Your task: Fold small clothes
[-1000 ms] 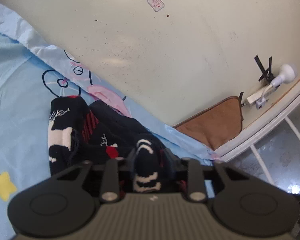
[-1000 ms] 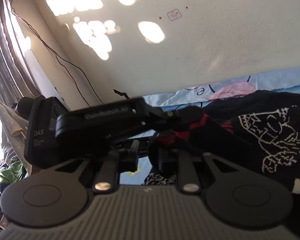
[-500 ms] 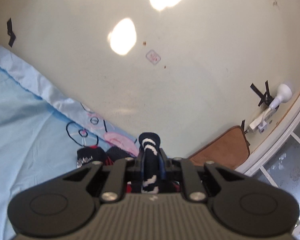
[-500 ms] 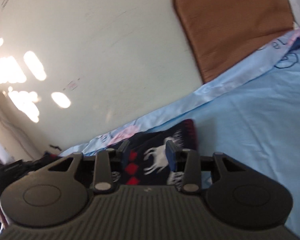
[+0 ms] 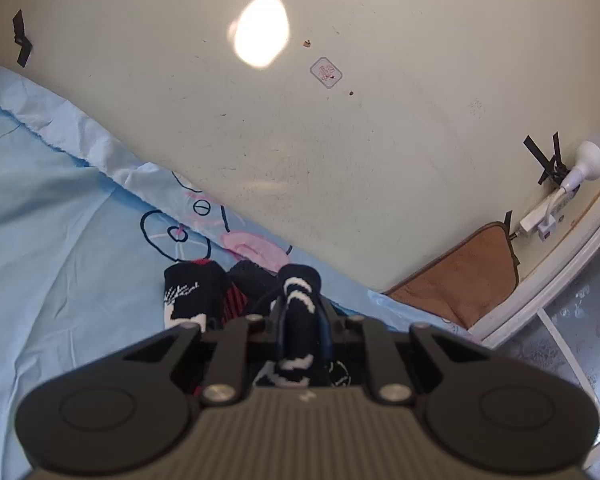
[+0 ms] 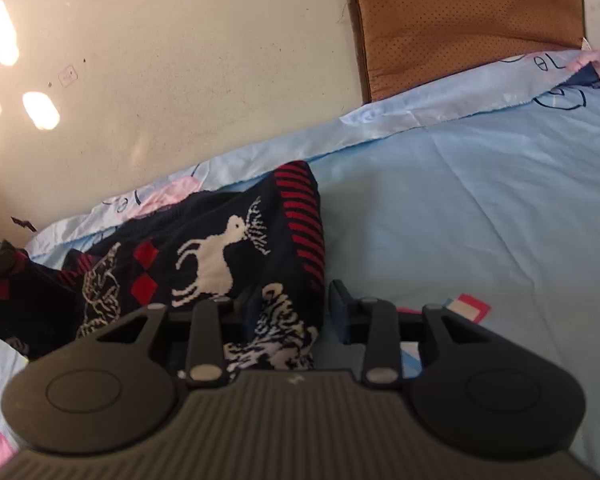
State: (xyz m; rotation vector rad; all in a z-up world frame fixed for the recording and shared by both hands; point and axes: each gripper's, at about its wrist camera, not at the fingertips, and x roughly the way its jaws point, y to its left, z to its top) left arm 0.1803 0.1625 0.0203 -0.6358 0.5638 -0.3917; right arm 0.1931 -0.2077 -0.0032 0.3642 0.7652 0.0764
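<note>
A small dark navy knitted sweater (image 6: pixel 220 256) with white reindeer and red stripes lies on the light blue bedsheet (image 6: pixel 460 208), bunched toward the left. My left gripper (image 5: pixel 300 312) is shut on a fold of the sweater (image 5: pixel 298 300), which sticks up between its fingers. More of the sweater (image 5: pixel 192 288) lies beyond on the sheet (image 5: pixel 60 240). My right gripper (image 6: pixel 288 304) is open, its fingers on either side of the sweater's lower edge, not clamped.
A cream wall (image 5: pixel 300 140) runs along the bed's far edge. A brown cushion (image 5: pixel 460 276) leans at the bed corner, also in the right wrist view (image 6: pixel 460 20). A white lamp and plug (image 5: pixel 572 184) hang on the wall by a window frame.
The right gripper let go of the sweater and swung away from the left gripper, now looking at the laid-out sweater. The left gripper lifted and tilted up, still holding its fold.
</note>
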